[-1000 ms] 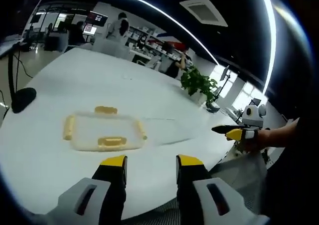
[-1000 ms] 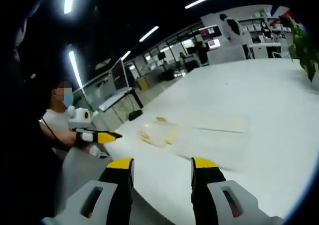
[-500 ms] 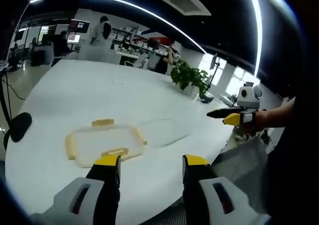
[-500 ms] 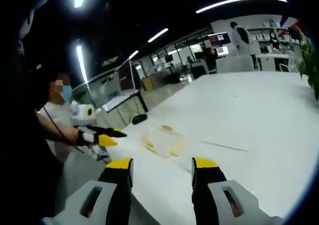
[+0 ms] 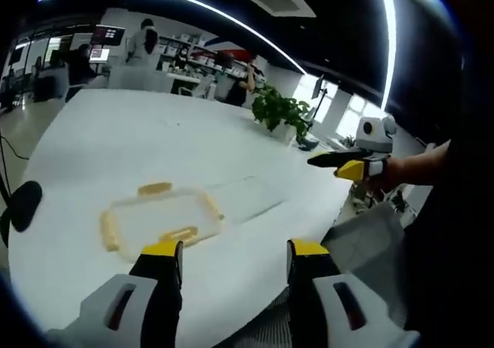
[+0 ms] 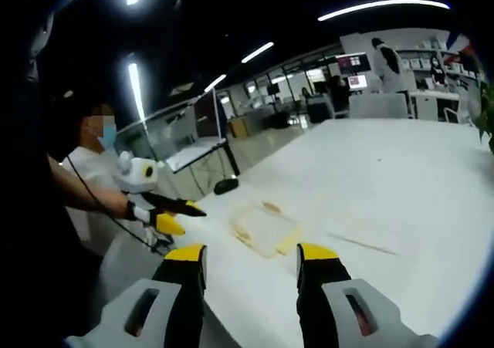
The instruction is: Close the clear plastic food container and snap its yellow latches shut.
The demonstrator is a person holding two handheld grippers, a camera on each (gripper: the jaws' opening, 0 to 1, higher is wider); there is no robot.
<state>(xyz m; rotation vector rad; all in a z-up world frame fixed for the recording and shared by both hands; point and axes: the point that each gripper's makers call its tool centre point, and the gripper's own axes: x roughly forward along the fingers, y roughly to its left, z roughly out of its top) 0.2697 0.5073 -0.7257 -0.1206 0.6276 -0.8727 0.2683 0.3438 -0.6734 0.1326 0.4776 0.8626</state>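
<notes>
Left gripper [image 5: 233,249] hanging over the near edge of the big white table [image 5: 154,143], jaws spread apart, nothing between them. Same deal for the right gripper [image 6: 251,250]: jaws parted, nothing held, off the table's edge. Clear plastic container [image 5: 158,217] flat on the table just past the left jaws, with yellow latches [image 5: 155,188] on its sides; hard to tell whether any are snapped down. A second clear piece, maybe the lid [image 5: 247,194], lying just beside it on the right, barely readable against the white top.

From the right gripper view, same container [image 6: 262,226] ahead and slightly left of the jaws, the other gripper poking in from the left at the table's edge. Nothing sitting between either gripper and the container.

Around it: potted plant [image 5: 282,115] at the far side of the table, a dark round thing [image 5: 23,205] by the table's left edge, office desks with monitors [image 5: 100,47] and a few people [image 5: 140,43] standing way in the back. Another person [image 6: 89,170] seated off to the left in the right gripper view.
</notes>
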